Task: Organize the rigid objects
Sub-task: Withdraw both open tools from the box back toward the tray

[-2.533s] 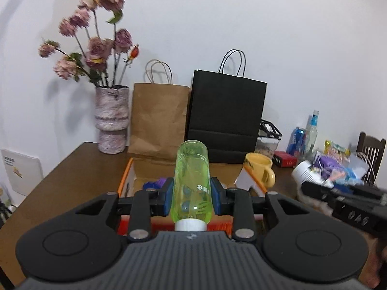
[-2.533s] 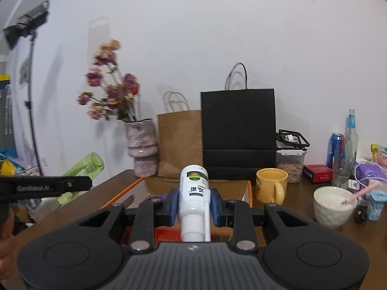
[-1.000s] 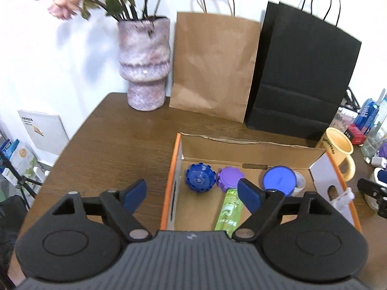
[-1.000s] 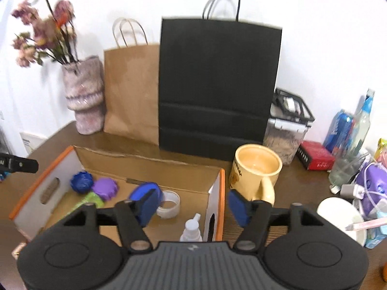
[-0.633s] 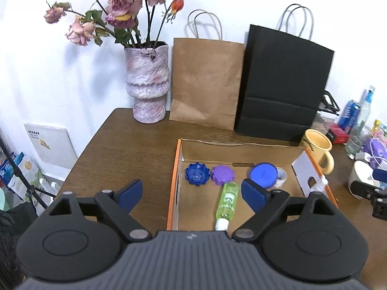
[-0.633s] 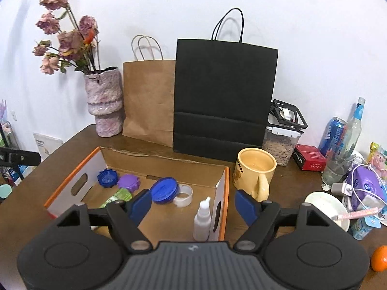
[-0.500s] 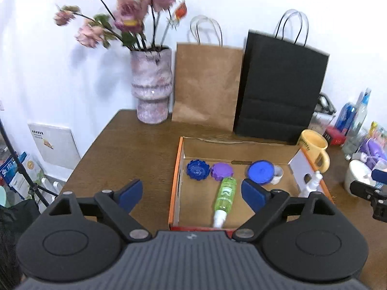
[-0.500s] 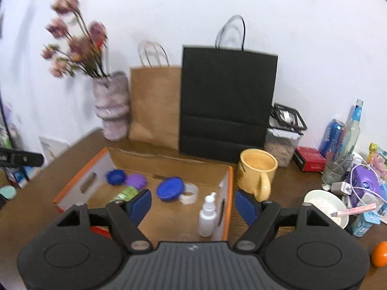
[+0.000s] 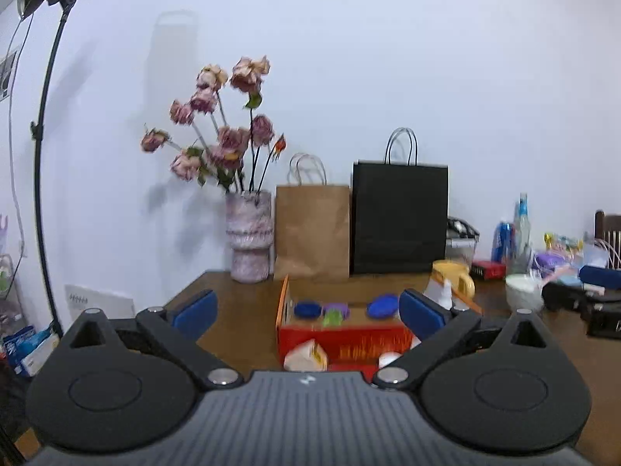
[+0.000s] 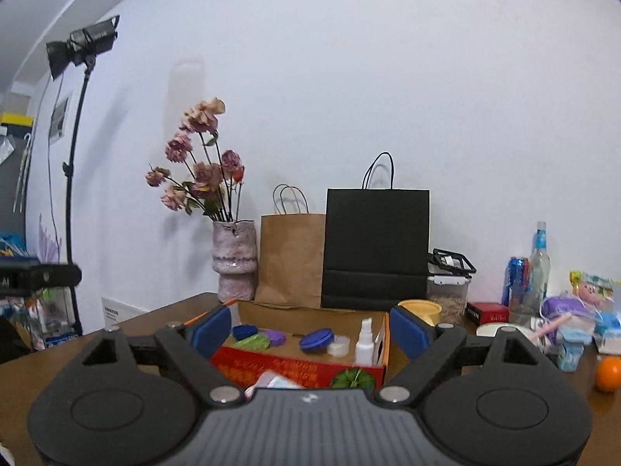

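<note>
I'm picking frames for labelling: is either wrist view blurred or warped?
Left wrist view: motion-smeared, the green bottle and lids in the cardboard box are soft. Right wrist view: sharper, the white spray bottle reads clearly. Both: fisheye bending and dark corners.

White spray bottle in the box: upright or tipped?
Upright. The white spray bottle stands nozzle-up against the right wall of the cardboard box.

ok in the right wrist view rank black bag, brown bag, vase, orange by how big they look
1. black bag
2. brown bag
3. vase
4. orange

The orange sits nearer the camera and still looks smallest.
</note>
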Available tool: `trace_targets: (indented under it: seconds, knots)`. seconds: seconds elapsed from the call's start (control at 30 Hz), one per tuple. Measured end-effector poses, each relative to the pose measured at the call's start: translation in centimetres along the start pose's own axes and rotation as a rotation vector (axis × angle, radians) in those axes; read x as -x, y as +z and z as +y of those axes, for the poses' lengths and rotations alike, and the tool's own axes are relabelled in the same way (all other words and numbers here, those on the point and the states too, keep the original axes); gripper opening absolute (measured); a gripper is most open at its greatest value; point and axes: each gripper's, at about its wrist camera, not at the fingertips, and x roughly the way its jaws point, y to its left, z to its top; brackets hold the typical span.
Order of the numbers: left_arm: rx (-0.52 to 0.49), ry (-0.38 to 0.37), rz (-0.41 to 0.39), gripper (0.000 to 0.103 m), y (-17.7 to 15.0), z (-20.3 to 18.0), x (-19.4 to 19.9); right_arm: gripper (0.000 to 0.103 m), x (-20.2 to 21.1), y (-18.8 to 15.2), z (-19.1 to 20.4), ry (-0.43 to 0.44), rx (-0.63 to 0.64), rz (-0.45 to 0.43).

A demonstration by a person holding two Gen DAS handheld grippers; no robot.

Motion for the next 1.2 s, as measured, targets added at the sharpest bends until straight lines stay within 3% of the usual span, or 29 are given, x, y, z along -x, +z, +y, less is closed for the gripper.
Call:
trace_targets:
  seconds: [0.23,0.33,0.4,0.57,0.73,0.93,1.2]
  knots:
    - [0.02,0.05,-0.01,0.102,-2.4,0.3,6.3,0.088,6.2,-1.6,1.4,-0.019,-0.025,0.017]
    - [0.068,-0.02,-0.014,0.103,-4.1,0.8,10.7,0.09,11.1,-2.7,2.4,-0.007,-0.028,0.012]
    - [0.051,-0.012,-0.01,0.103,-5.4,0.8,13.0,0.095,13.8,-3.4,3.0,-0.027,-0.043,0.021]
    - [-0.014,-0.037,0.049,0.103,-7.0,0.5,14.5,0.096,17.2,-4.4,4.3,-0.022,-0.039,0.033]
    - [0.039,-0.012,0.075,0.103,-7.5,1.1,14.2,0.096,16.6,-4.5,5.0,-0.002,-0.039,0.039]
    - [0.01,-0.006,0.074,0.103,-7.7,0.8,13.4,0.096,15.2,-5.4,4.4,-0.017,-0.058,0.085]
    - [0.013,-0.074,0.145,0.103,-7.1,-1.1,8.3,0.095,11.3,-6.2,2.0,-0.024,-0.108,0.145]
